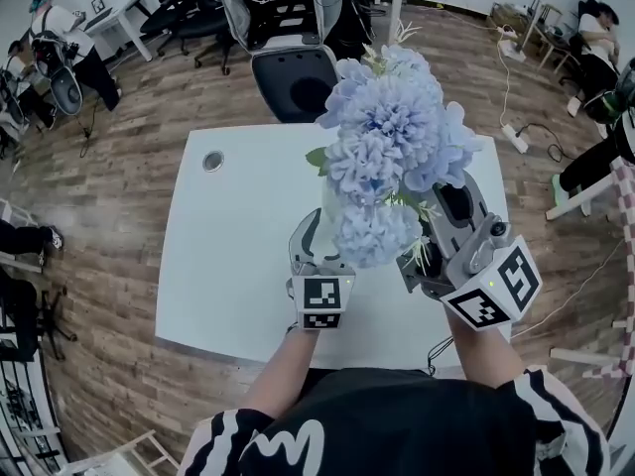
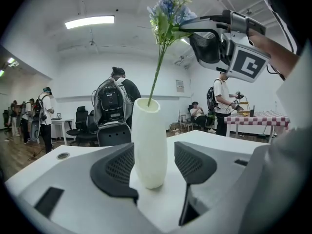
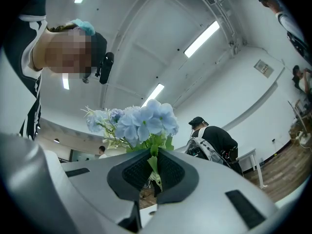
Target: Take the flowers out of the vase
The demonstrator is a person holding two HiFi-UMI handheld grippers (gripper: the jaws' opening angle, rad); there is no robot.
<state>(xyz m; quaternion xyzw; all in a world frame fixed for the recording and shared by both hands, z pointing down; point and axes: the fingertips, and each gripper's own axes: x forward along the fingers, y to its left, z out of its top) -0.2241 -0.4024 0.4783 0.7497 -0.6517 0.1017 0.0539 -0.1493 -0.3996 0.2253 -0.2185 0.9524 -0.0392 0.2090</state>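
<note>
A bunch of pale blue flowers [image 1: 392, 137] stands high over the white table [image 1: 228, 266]. My right gripper [image 1: 437, 231] is shut on the green stem just under the blooms [image 3: 146, 121], with leaves pinched between its pads. In the left gripper view the thin stem [image 2: 157, 67] runs from that gripper [image 2: 187, 29] down into the mouth of the white vase [image 2: 149, 145]. The vase stands upright between the jaws of my left gripper [image 2: 153, 167]. Its left pad touches the vase and a thin gap shows at the right pad. In the head view the blooms hide most of the vase.
A black office chair [image 1: 293, 77] stands at the table's far edge, and a round cable hole [image 1: 212, 161] sits near the far left corner. Several people are around the room, one with a backpack [image 2: 114, 101]. A table with a checked cloth [image 2: 258, 118] is to the right.
</note>
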